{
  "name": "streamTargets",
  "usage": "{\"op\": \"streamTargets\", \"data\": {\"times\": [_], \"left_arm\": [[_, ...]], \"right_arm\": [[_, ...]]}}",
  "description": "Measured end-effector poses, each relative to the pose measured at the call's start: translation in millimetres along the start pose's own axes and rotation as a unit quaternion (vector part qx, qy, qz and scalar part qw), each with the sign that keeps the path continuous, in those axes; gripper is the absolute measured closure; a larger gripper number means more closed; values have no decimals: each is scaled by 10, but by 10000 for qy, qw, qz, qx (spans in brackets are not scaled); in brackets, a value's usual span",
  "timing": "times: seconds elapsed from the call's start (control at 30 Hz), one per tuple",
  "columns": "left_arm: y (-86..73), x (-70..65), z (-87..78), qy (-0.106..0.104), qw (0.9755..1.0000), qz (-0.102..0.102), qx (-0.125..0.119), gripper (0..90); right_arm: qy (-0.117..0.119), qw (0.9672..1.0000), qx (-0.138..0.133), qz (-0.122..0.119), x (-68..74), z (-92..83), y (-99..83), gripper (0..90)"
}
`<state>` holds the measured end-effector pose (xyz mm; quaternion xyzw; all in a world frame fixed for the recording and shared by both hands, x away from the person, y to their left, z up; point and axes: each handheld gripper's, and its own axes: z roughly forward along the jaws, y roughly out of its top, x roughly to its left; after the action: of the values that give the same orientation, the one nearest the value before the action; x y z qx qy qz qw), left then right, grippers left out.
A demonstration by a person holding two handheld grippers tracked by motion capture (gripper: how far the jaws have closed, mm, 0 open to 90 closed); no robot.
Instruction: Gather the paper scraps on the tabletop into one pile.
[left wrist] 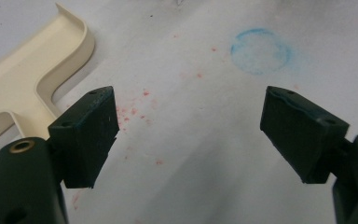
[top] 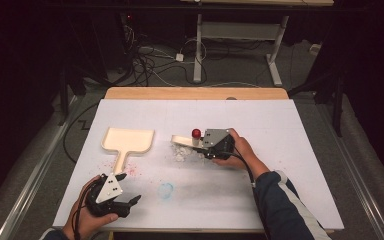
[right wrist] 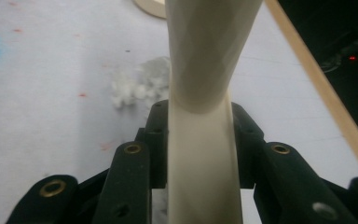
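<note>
A cream dustpan (top: 128,140) lies flat at the table's left middle, its handle pointing toward me; its corner and handle also show in the left gripper view (left wrist: 23,79). My right gripper (top: 202,145) (right wrist: 200,112) is shut on a cream handle (right wrist: 200,154), which sticks out to the left (top: 182,139) over a small heap of white crumbs (top: 182,152) (right wrist: 135,86). A small red ball (top: 196,133) sits just above that handle. My left gripper (top: 130,202) (left wrist: 191,107) rests near the front left edge, open, with nothing between its fingers.
A faint blue ring stain (top: 166,190) (left wrist: 260,51) marks the white table cover (top: 280,165) between the two hands. Red specks (top: 130,167) are scattered by the dustpan handle. The wooden table edge (top: 195,93) runs along the back; desk legs and cables stand beyond it.
</note>
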<state>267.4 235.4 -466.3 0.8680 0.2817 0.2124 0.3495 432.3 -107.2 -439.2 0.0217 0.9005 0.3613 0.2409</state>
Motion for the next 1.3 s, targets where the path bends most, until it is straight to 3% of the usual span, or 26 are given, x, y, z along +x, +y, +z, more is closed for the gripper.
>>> {"op": "streamTargets", "data": {"times": [0.07,0.27,0.5,0.57,0.7,0.83,0.97,1.13,1.23,1.3], "left_arm": [[-2,6,-2,0,10000,-21,-13,185],[-13,13,-7,-28,10000,-20,-20,186],[-10,1,-7,-22,10000,10,-16,186],[-6,1,-10,-18,10000,4,-24,186],[0,-1,-11,-7,10000,18,-21,186],[1,-2,-9,-29,10000,34,-9,186],[-3,-11,-4,-47,10000,58,16,186],[1,-11,-5,-46,10000,63,21,186],[9,-11,-4,-33,10000,64,4,185],[13,-8,0,-38,10000,67,11,186]], "right_arm": [[-140,9999,54,-42,-45,-15,10,676],[-423,9990,12,148,-158,-115,54,676],[-534,9977,-101,395,-179,-285,80,676],[-747,9959,-41,512,-173,-326,100,676],[-740,9933,-26,887,-169,-411,123,677],[-797,9928,87,885,-118,-435,111,676],[-611,9920,374,1038,-92,-406,13,676],[-608,9860,350,1510,-91,-458,-134,676],[-789,9803,224,1797,-153,-531,-184,677],[-988,9747,144,2002,-208,-583,-200,676]]}}
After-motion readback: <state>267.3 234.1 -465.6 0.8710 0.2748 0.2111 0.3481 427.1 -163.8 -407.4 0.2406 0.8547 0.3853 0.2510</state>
